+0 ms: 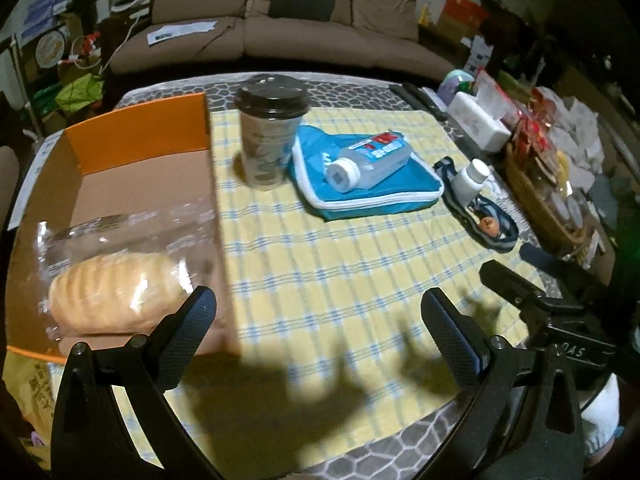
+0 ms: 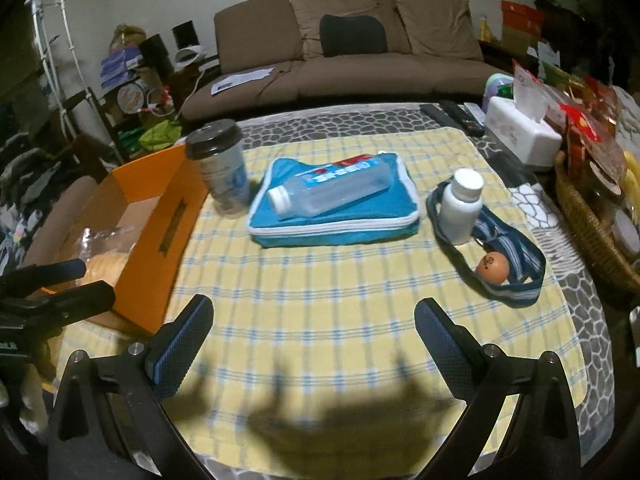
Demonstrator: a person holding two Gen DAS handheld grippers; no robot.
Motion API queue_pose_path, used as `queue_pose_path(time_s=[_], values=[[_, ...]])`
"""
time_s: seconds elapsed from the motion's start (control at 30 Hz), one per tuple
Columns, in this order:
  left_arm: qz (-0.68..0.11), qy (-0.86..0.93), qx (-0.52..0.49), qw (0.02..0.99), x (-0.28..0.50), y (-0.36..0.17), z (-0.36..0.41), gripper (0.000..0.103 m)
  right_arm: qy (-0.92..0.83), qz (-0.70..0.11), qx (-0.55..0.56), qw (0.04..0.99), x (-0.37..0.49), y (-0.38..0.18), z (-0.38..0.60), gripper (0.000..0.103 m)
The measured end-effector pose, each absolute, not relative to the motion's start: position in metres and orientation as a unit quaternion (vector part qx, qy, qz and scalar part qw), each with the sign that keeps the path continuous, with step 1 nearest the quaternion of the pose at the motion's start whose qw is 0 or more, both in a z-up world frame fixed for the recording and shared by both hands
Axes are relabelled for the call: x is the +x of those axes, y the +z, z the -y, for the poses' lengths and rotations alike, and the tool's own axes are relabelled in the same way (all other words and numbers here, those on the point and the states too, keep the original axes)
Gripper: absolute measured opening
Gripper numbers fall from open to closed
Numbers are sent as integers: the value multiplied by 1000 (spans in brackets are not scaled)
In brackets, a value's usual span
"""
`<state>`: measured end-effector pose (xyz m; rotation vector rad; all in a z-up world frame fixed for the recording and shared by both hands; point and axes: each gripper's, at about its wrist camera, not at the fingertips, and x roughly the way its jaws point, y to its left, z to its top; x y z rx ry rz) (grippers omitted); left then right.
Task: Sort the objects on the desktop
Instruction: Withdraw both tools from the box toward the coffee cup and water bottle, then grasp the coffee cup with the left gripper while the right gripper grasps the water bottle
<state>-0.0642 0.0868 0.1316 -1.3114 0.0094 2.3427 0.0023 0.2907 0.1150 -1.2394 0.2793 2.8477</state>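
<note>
An orange cardboard box [image 1: 140, 128] [image 2: 160, 216] stands at the table's left and holds a bagged loaf of bread [image 1: 116, 292]. A coffee cup with a black lid [image 1: 270, 136] [image 2: 220, 168] stands beside the box. A clear water bottle [image 1: 368, 162] [image 2: 328, 192] lies on a blue zip pouch [image 1: 372, 196] [image 2: 332, 228]. A white pill bottle [image 1: 472, 182] [image 2: 460, 204] and an egg [image 1: 489, 224] [image 2: 493, 266] sit on a striped blue cloth [image 2: 516, 276]. My left gripper [image 1: 320, 320] is open and empty near the box's front corner. My right gripper [image 2: 314, 328] is open and empty above the yellow checked cloth [image 2: 320, 300].
A white tissue box [image 2: 524, 136], remote controls [image 2: 452, 116] and a wicker basket of snacks [image 2: 592, 216] line the right side. A brown sofa [image 2: 340, 56] stands behind the table. The right gripper's body [image 1: 552, 312] shows at the right of the left wrist view.
</note>
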Motion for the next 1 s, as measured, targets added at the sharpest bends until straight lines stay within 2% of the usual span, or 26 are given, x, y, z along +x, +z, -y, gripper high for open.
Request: queue_pose_path(time_s=[0.47,0.8,1.0], values=[[12,864,-459,208,-129,136,-109,103,908,-127,-399,1,-29,90,-319,102],[-22,881,-439,174,-204,142,-117,103,907,-127,-402,-8,-71,79,-319,102],[-61,880,-441,166,-237,131,-131,103,904,-153,-399,-18,-98,75,-323,102]])
